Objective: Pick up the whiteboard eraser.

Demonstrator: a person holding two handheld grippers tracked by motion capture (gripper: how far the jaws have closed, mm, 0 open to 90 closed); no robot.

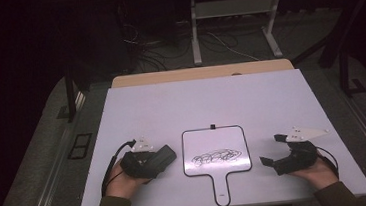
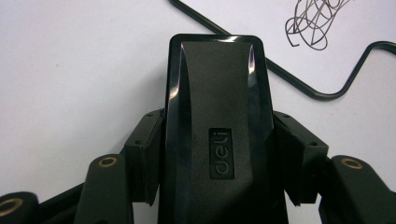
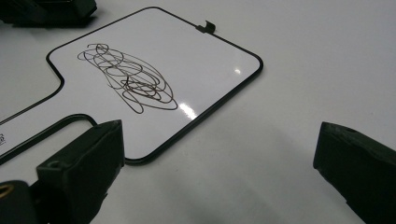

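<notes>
White table (image 1: 171, 104), eraser (image 2: 217, 135) clamped in left hand-held gripper (image 2: 217, 158)

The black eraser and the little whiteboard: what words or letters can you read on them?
"deli": raised letters on the black eraser, seen in the left gripper view, running sideways along its back.
Small print on the whiteboard handle: too small to read.
The scribble on the whiteboard: only loops, no letters or numbers.
</notes>
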